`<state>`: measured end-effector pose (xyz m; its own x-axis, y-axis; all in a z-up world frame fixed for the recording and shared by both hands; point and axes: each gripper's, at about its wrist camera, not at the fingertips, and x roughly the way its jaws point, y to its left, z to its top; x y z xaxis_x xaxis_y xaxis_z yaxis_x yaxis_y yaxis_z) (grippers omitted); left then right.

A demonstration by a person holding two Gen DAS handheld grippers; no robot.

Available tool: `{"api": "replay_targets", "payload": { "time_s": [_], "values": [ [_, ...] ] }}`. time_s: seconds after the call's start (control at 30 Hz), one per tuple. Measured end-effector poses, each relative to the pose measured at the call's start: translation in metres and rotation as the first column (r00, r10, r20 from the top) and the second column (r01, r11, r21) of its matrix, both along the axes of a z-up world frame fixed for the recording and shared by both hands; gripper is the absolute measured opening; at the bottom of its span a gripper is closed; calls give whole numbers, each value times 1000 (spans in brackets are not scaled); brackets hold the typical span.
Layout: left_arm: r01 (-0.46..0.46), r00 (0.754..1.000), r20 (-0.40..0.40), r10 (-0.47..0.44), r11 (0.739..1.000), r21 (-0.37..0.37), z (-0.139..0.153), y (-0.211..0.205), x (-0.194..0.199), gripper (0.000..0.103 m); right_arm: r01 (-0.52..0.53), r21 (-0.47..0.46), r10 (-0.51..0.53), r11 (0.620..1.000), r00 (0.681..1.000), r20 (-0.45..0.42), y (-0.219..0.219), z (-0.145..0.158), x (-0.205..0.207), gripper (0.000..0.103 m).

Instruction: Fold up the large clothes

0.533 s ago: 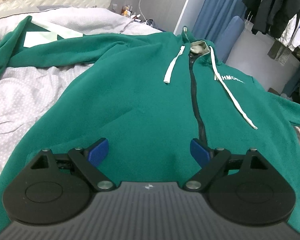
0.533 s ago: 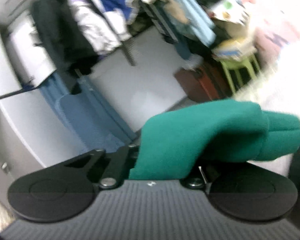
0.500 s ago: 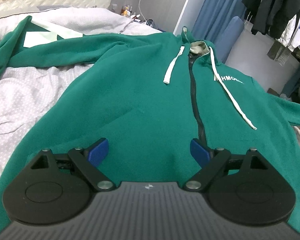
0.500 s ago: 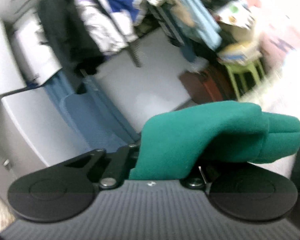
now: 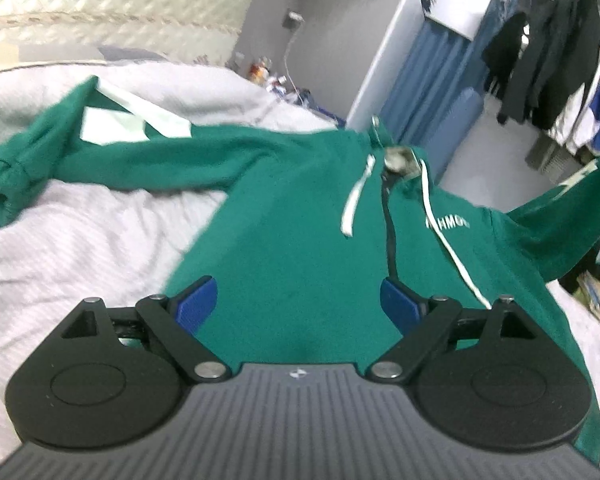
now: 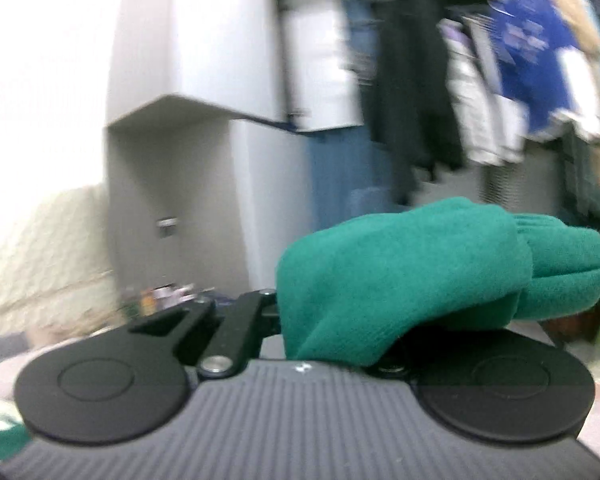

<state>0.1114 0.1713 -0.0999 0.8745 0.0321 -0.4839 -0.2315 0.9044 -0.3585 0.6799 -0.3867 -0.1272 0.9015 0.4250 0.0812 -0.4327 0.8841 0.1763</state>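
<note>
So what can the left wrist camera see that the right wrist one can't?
Only the left wrist view shows the hoodie spread front-up on the bed, with its zipper, white drawstrings and one sleeve stretched out flat. The left hand-held gripper hangs open above it.

Only the right wrist view shows the other cuff clamped in the right hand-held gripper, lifted off the bed.

Both show the green fabric and the rack of hanging clothes.

A bed (image 5: 80, 232) with pale grey bedding fills the left; behind it stand a quilted cream headboard (image 5: 112, 4), a grey wall (image 5: 320, 20) and, right of that, a blue curtain (image 5: 424, 76) and hanging dark coats (image 5: 556, 56).
</note>
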Motion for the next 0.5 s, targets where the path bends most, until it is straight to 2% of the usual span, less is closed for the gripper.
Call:
{"api": "replay_targets", "payload": {
  "time_s": [0.13,0.23,0.4,0.5],
  "values": [
    [-43,998,34,45,997,-58,5,27,-11,91,-138,-92,142,986,989,38,70,-1,-56,13],
    [-66,996,55,73,991,-117,5,48,-18,91,-225,-167,235,960,971,43,115,-17,-92,13],
    [-93,992,62,106,980,-177,2,72,-23,91,-304,-332,322,893,947,1,177,-75,-137,13],
    [-104,991,58,118,973,-205,-1,80,-20,91,-321,-441,342,838,939,-32,202,-118,-156,13]
  ]
}}
